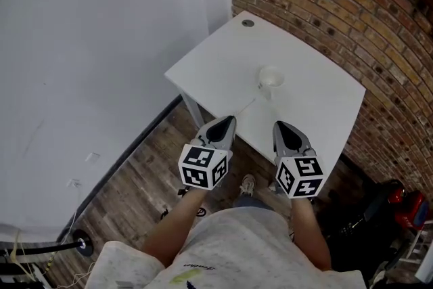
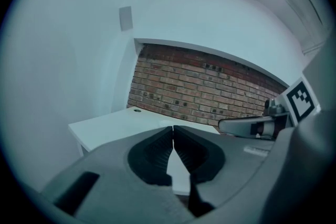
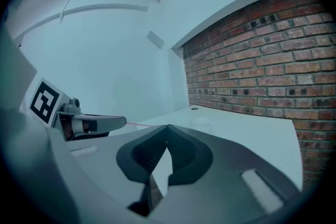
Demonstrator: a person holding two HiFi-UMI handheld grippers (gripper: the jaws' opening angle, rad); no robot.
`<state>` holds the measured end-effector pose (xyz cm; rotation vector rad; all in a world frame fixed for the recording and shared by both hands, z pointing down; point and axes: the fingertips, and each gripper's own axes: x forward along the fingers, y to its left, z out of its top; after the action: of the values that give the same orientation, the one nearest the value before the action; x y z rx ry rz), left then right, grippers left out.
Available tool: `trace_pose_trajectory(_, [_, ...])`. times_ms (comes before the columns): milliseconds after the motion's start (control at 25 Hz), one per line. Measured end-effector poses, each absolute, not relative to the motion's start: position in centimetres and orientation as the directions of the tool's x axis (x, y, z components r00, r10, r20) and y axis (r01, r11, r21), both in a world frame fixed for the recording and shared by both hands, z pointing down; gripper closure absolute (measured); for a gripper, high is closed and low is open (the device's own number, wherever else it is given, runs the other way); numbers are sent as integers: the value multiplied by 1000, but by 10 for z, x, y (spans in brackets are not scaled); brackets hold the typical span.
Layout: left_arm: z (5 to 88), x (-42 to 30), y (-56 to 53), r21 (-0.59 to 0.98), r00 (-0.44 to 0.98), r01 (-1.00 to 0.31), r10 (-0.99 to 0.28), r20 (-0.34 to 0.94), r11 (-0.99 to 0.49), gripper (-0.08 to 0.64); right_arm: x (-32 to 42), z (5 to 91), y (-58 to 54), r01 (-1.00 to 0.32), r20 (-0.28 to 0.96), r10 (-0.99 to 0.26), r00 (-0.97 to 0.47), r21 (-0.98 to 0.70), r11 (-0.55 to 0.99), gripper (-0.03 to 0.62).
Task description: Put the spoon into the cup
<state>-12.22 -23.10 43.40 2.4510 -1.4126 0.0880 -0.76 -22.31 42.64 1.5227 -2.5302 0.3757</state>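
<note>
A white cup (image 1: pixel 271 80) stands upright near the middle of the white table (image 1: pixel 318 98). A thin spoon (image 1: pixel 245 107) lies flat on the table to the front left of the cup, near the table's front edge. My left gripper (image 1: pixel 228 121) hovers over that front edge, just short of the spoon, with its jaws shut and nothing in them (image 2: pixel 172 128). My right gripper (image 1: pixel 280 126) hangs beside it, in front of the cup, also shut and empty (image 3: pixel 167 127). The cup (image 3: pixel 202 123) shows faintly in the right gripper view, just beyond the jaw tips.
A brick wall (image 1: pixel 352 3) runs behind and to the right of the table, and a white wall (image 1: pixel 101 30) stands on the left. A round cable hole (image 1: pixel 247 23) sits at the table's far corner. Wooden floor (image 1: pixel 135 179) lies below, with black and red gear (image 1: pixel 396 203) at the right.
</note>
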Motion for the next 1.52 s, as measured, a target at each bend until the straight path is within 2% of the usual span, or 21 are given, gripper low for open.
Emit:
trace_pose_trajectory(800, [458, -57, -360, 229, 513, -858, -785, 348, -459, 551, 47, 443, -352, -872, 296, -821, -489, -202, 447, 584])
trace_pose_trajectory(1520, [493, -26, -415, 214, 535, -843, -722, 439, -494, 549, 70, 461, -391, -881, 324, -822, -469, -233, 411, 584])
